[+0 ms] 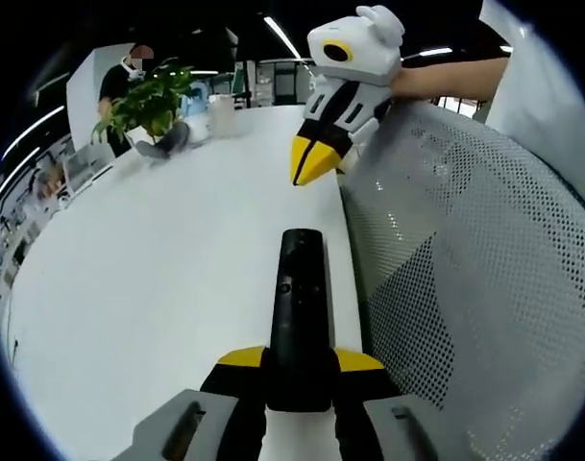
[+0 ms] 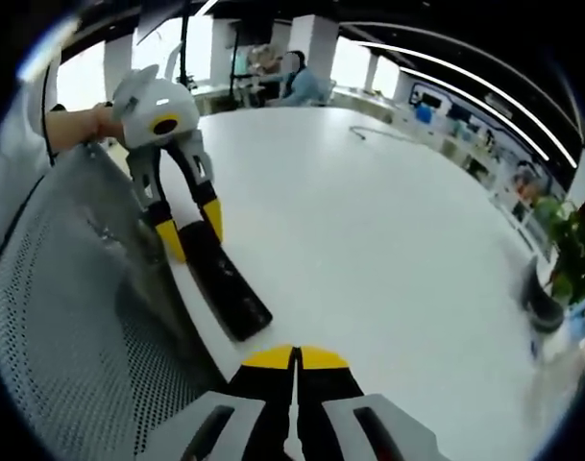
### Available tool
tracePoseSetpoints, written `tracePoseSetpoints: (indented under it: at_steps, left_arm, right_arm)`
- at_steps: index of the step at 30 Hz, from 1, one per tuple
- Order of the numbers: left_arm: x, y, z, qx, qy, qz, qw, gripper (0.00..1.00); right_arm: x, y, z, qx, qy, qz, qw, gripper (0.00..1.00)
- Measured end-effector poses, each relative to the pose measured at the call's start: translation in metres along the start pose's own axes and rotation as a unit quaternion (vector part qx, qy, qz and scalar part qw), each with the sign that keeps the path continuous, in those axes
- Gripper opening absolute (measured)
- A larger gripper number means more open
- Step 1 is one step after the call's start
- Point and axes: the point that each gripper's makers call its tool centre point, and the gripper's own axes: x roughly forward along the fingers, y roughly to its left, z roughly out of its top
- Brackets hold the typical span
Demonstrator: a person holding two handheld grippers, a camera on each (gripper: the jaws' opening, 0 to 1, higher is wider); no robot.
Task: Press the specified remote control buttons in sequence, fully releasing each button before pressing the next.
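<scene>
A black remote control (image 1: pixel 300 288) lies lengthwise on the white table (image 1: pixel 167 279), and my left gripper (image 1: pixel 300 361) is shut on its near end. In the right gripper view the same remote (image 2: pixel 231 290) points toward me, with the left gripper (image 2: pixel 193 230) clamping its far end between yellow fingertips (image 2: pixel 171 241). My right gripper (image 2: pixel 294 357) is shut with nothing between its tips and sits just short of the remote's near end. In the left gripper view the right gripper (image 1: pixel 313 161) hovers beyond the remote's far tip, held by a hand.
A grey mesh chair back (image 1: pixel 465 288) stands against the table edge beside the remote, also seen as the chair back (image 2: pixel 71 317). A potted plant (image 1: pixel 148 101) and a white cup (image 1: pixel 221 115) stand far off. People sit at the far side.
</scene>
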Motion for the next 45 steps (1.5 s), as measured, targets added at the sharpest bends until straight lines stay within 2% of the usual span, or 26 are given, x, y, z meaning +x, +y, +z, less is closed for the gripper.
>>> tracePoseSetpoints:
  at_steps: [3, 7, 11, 18, 24, 27, 30, 36, 39, 45]
  left_arm:
    - [0.0, 0.0, 0.0, 0.001, -0.005, -0.004, 1.0, 0.24]
    - [0.001, -0.001, 0.0, 0.007, -0.009, -0.007, 0.9999, 0.24]
    - [0.001, -0.002, -0.001, 0.011, -0.013, -0.007, 0.9998, 0.25]
    - [0.001, -0.002, -0.001, 0.009, -0.012, -0.008, 0.9999, 0.25]
    - [0.001, -0.002, -0.001, 0.007, -0.014, -0.007, 0.9999, 0.25]
    - [0.001, -0.002, -0.001, 0.007, -0.014, -0.007, 0.9999, 0.25]
    - [0.001, -0.002, -0.001, 0.006, -0.014, -0.007, 0.9999, 0.25]
    - [0.001, -0.001, -0.001, 0.004, -0.016, -0.007, 0.9998, 0.25]
    - [0.001, -0.001, -0.001, 0.003, -0.017, -0.008, 0.9998, 0.25]
    - [0.0, -0.001, -0.001, 0.004, -0.017, -0.008, 0.9998, 0.25]
  right_arm:
    - [-0.001, 0.006, 0.004, 0.017, -0.014, 0.024, 0.9995, 0.0]
    - [0.001, 0.014, 0.003, 0.031, -0.009, 0.052, 0.9981, 0.0]
    - [0.005, 0.028, -0.001, 0.005, 0.017, 0.089, 0.9958, 0.0]
    - [0.023, 0.037, 0.011, -0.053, 0.04, 0.114, 0.9913, 0.0]
    - [0.033, 0.044, 0.007, -0.092, 0.067, 0.128, 0.9851, 0.0]
    - [0.034, 0.041, 0.002, -0.112, 0.081, 0.123, 0.9827, 0.0]
    - [0.034, 0.041, 0.004, -0.111, 0.078, 0.126, 0.9828, 0.0]
    - [0.036, 0.04, 0.005, -0.117, 0.094, 0.128, 0.9803, 0.0]
    - [0.037, 0.039, 0.005, -0.105, 0.111, 0.13, 0.9797, 0.0]
    - [0.039, 0.039, 0.006, -0.086, 0.164, 0.134, 0.9735, 0.0]
